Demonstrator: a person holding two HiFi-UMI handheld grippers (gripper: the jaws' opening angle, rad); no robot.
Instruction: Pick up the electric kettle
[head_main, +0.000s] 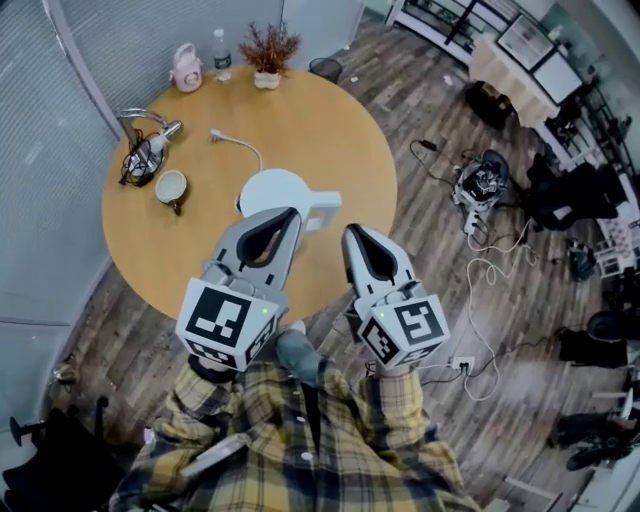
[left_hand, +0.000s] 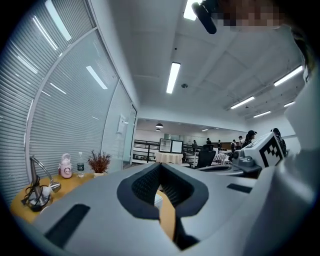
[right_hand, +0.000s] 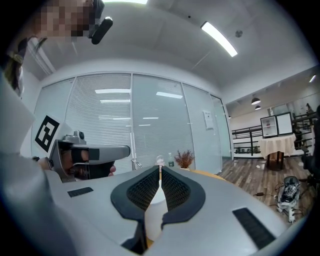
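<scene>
The left gripper (head_main: 290, 215) has its jaws drawn together at the tips, with only the hollow between the dark pads (left_hand: 142, 187) showing, and it carries nothing. The right gripper (head_main: 352, 232) is likewise closed and empty, pad against pad (right_hand: 172, 187). The white electric kettle (head_main: 275, 190) stands on the round table (head_main: 330, 120) directly ahead of the left gripper's tips. Its handle (head_main: 325, 208) juts toward the gap between the two tools, and whether anything touches it I cannot tell. Each gripper's cube (head_main: 225, 322) bears square black-and-white markers but no words. Farther ahead and left sits a cup (head_main: 171, 187) whose contents are unclear. Beyond it are a pink flask (head_main: 186, 68), a water bottle (head_main: 222, 55) whose label is too small to read, and a white pot of reddish twigs (head_main: 268, 52).
</scene>
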